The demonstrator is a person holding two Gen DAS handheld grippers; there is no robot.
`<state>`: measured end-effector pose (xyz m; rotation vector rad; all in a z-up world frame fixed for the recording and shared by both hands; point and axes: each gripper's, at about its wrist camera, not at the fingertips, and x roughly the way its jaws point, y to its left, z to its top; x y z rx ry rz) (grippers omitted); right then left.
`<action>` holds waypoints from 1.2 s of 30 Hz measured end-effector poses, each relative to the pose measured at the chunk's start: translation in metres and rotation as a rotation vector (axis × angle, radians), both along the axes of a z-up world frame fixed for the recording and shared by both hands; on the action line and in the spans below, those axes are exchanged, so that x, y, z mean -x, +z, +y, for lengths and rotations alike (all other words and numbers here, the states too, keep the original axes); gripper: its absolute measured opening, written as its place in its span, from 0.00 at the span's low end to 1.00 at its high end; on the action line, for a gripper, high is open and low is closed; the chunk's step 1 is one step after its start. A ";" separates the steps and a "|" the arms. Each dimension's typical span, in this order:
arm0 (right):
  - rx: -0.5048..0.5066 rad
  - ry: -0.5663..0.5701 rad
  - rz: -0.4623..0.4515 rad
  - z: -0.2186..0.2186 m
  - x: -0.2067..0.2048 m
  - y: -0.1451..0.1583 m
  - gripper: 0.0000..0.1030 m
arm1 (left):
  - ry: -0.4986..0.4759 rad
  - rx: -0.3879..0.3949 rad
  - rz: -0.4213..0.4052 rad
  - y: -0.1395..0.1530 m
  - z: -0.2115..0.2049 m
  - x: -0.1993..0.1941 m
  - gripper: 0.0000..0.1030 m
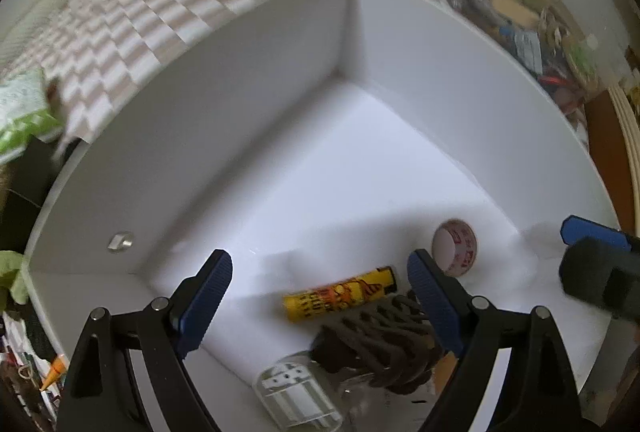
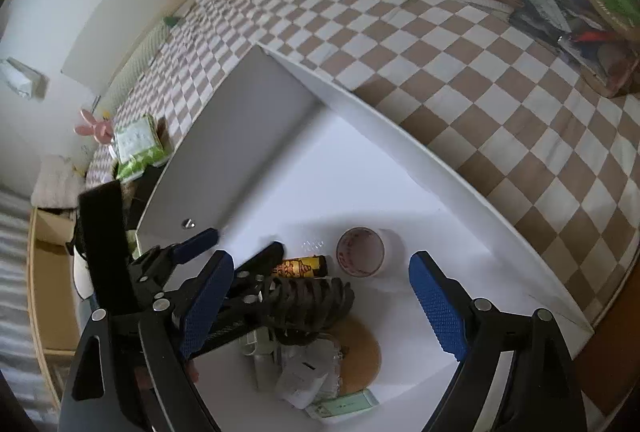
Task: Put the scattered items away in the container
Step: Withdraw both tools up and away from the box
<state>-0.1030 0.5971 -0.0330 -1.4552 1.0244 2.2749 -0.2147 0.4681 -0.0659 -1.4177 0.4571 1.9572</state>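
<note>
White box: in it we count a yellow lighter, a tape roll just beside it, a dark hair claw and a clear plastic case. Our left gripper hangs over these, jaws wide apart, holding nothing. Our right gripper likewise, spread wide and empty, above the claw. Checkered cloth lies under the box.
</note>
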 end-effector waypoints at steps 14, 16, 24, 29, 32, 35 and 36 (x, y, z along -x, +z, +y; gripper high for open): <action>-0.220 0.087 0.128 -0.035 -0.011 0.043 1.00 | 0.061 -0.172 0.141 0.057 -0.052 -0.008 1.00; -0.238 0.091 0.143 -0.041 -0.016 0.050 1.00 | 0.062 -0.188 0.160 0.066 -0.055 -0.013 1.00; -0.294 0.091 0.240 -0.068 -0.034 0.083 1.00 | 0.109 -0.255 0.225 0.107 -0.098 -0.038 1.00; -0.357 0.096 0.310 -0.091 -0.050 0.104 1.00 | 0.143 -0.268 0.282 0.123 -0.124 -0.055 1.00; -0.432 0.113 0.332 -0.107 -0.061 0.111 1.00 | 0.145 -0.273 0.301 0.131 -0.137 -0.066 1.00; -0.475 0.135 0.343 -0.119 -0.068 0.112 1.00 | 0.146 -0.277 0.321 0.138 -0.151 -0.076 1.00; -0.489 0.143 0.346 -0.123 -0.071 0.112 1.00 | 0.145 -0.279 0.325 0.139 -0.154 -0.080 1.00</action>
